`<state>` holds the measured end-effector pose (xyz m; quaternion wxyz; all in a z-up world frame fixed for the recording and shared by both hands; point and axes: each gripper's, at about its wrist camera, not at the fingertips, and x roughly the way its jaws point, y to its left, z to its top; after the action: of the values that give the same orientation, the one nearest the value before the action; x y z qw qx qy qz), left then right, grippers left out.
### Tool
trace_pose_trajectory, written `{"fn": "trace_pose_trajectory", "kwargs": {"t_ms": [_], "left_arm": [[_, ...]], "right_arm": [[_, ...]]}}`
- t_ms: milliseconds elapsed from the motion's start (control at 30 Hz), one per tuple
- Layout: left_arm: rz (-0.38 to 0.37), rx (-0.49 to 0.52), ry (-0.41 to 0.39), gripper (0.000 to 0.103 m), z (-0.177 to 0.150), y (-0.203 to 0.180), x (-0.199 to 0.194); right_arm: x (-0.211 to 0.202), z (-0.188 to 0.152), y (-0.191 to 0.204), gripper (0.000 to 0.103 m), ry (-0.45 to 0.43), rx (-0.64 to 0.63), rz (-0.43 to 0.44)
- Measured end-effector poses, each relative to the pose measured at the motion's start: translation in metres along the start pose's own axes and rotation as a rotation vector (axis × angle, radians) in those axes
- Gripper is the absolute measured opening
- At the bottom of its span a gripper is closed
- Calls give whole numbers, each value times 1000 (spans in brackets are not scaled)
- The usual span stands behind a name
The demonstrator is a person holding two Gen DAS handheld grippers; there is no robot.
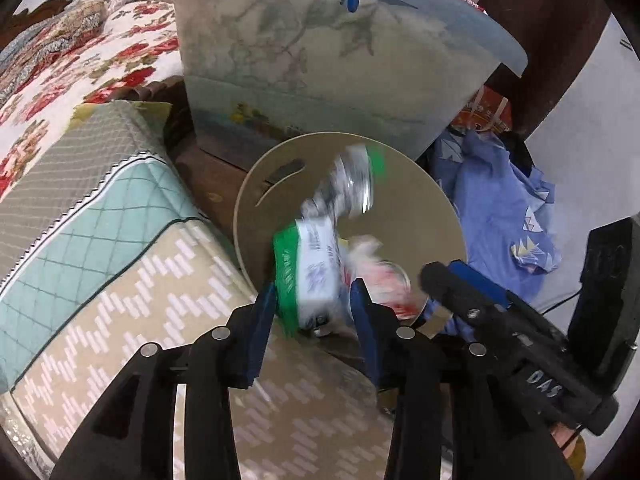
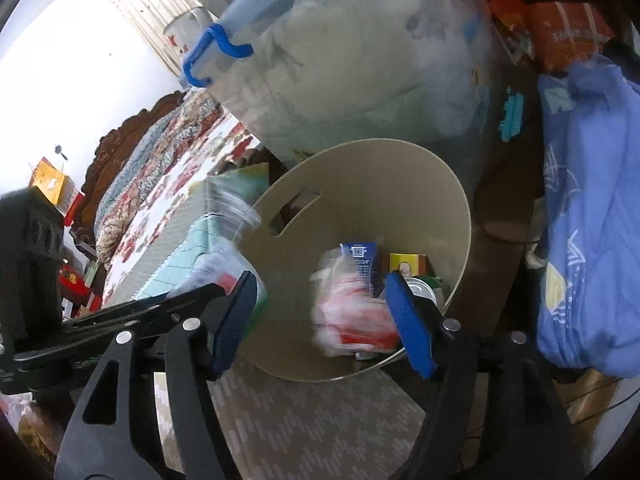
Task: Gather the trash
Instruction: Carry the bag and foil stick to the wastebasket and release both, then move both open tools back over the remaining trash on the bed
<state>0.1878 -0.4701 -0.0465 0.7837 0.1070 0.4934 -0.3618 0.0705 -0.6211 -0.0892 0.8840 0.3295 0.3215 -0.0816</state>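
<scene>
A beige round waste bin [image 1: 404, 152] [image 2: 380, 146] stands on the floor beside the bed. My left gripper [image 1: 314, 312] hovers over its near rim with the jaws apart. A blurred green-and-white plastic wrapper [image 1: 316, 264] hangs loose between the blue pads and stretches into the bin. My right gripper [image 2: 324, 324] is open wide over the bin, and a blurred red-and-white wrapper [image 2: 352, 316] sits free between its fingers, inside the rim. A blue carton [image 2: 360, 264], a yellow box [image 2: 408, 264] and a can [image 2: 420, 286] lie in the bin.
A translucent storage box [image 1: 320, 60] [image 2: 360, 60] with blue clips stands right behind the bin. The mattress edge [image 1: 100, 200] and a floral quilt [image 1: 80, 64] lie to the left, blue cloth [image 1: 500, 208] [image 2: 588, 220] to the right, and a patterned mat [image 1: 160, 312] below.
</scene>
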Motion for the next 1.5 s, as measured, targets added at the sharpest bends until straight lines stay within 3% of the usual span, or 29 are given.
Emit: {"fn": "trace_pose_trajectory", "kwargs": {"t_ms": [133, 333, 567, 767, 1067, 1500], "left_arm": [[69, 27, -62, 37, -11, 7, -26], [181, 10, -162, 37, -54, 32, -90], [367, -107, -202, 38, -128, 94, -159], [477, -227, -228, 38, -194, 148, -213], [515, -371, -248, 38, -264, 207, -257], [592, -469, -249, 38, -322, 257, -274]], "right_arm": [[-20, -8, 11, 68, -42, -15, 10], [-51, -37, 55, 68, -40, -51, 113], [-54, -93, 121, 68, 41, -121, 240], [-48, -140, 181, 68, 115, -215, 288], [-41, -196, 247, 68, 215, -344, 286], [-26, -244, 290, 68, 317, -445, 255]]}}
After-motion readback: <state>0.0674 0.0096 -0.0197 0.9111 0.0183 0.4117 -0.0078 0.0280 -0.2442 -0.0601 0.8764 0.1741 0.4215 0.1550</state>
